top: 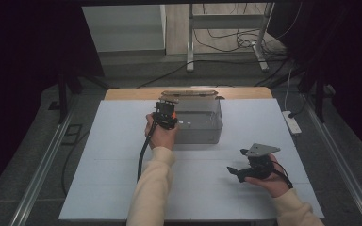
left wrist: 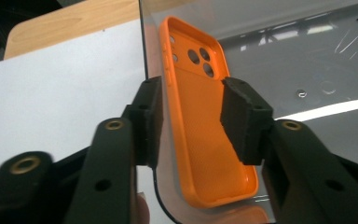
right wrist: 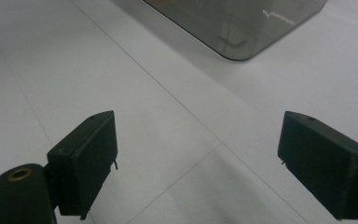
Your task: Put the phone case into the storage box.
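— Two grippers on my screens. Want the left gripper (left wrist: pixel 193 116) first?

— Go ahead. What's between its pads?

— An orange phone case (left wrist: pixel 209 135), camera cut-outs at the far end, open side facing me. My pads stand either side of it; the right pad sits apart from the case's edge, and on the left I see the pad just beside the rim, not pressing. I call those jaws released.

— And where is the case?

— Inside the clear plastic box (top: pixel 202 129), leaning against its left wall, lower end on the box floor. From the high view my left hand (top: pixel 161 136) holds the gripper over the box's left end.

— Where's the box?

— On the white board (top: pixel 113 155), towards the far edge.

— The other hand?

— My right gripper (right wrist: pixel 198 154) hangs low over the bare board, jaws spread wide, nothing between them. In the right gripper view a rounded corner of the box lies well ahead of it. In the high view it sits near the board's right front, well apart from the box.
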Motion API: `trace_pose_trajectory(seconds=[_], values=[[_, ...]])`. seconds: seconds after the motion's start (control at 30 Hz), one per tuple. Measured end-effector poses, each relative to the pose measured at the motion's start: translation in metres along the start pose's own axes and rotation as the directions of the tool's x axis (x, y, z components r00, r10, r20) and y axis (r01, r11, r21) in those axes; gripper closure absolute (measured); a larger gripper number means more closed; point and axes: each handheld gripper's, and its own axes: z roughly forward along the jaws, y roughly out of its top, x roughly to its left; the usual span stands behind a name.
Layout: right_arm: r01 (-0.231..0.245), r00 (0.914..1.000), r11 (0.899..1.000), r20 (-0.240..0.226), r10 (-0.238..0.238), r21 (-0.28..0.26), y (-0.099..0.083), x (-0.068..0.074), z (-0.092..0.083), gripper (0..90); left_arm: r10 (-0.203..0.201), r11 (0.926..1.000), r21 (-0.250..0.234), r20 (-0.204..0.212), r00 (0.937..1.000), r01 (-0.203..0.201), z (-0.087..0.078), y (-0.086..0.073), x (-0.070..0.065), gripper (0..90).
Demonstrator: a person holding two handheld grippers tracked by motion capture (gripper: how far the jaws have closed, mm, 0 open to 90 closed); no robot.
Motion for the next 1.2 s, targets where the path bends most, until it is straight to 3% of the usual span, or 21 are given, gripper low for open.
trace_pose_trajectory(seconds=[0.17, 0.37, 0.53, 0.67, 0.77, 0.97, 1.1, 1.2], values=[[-0.003, 1.0000, 1.000, 0.001, 0.003, 0.000, 0.000, 0.000, 0.000, 12.1, -0.002, 0.9996, -0.027, 0.049, 0.9988, 0.003, -0.007, 0.000, 0.006, 45.8], [-0.003, 1.0000, 1.000, 0.001, 0.003, -0.001, 0.000, 0.000, 0.000, 12.1, 0.027, 0.9975, -0.068, 0.103, 0.9943, -0.020, -0.016, 0.000, 0.013, 35.3], [-0.001, 1.0000, 1.000, 0.001, 0.001, 0.000, 0.000, -0.001, 0.000, 12.1, 0.040, 0.9959, -0.087, 0.176, 0.9836, -0.025, -0.025, 0.001, 0.019, 31.3], [0.005, 0.9999, 1.000, -0.011, -0.005, -0.006, 0.000, 0.000, 0.000, 12.0, 0.074, 0.9933, -0.104, 0.243, 0.9673, -0.050, -0.031, 0.000, 0.021, 30.3], [0.011, 0.9998, 1.000, -0.018, -0.011, -0.009, -0.001, 0.001, 0.000, 11.9, 0.099, 0.9900, -0.125, 0.294, 0.9506, -0.065, -0.034, -0.001, 0.022, 28.9], [-0.021, 0.9989, 0.998, -0.043, 0.019, -0.061, 0.000, 0.001, 0.000, 12.0, 0.154, 0.9803, -0.171, 0.351, 0.9235, -0.098, -0.038, -0.005, 0.025, 28.5], [-0.031, 0.9982, 0.996, -0.054, 0.027, -0.078, 0.001, 0.000, -0.002, 11.9, 0.180, 0.9759, -0.189, 0.415, 0.8919, -0.109, -0.038, -0.012, 0.032, 26.7], [-0.065, 0.9967, 0.994, -0.054, 0.060, -0.085, 0.000, -0.003, -0.003, 11.9, 0.194, 0.9731, -0.200, 0.439, 0.8771, -0.115, -0.034, -0.018, 0.036, 26.3]])
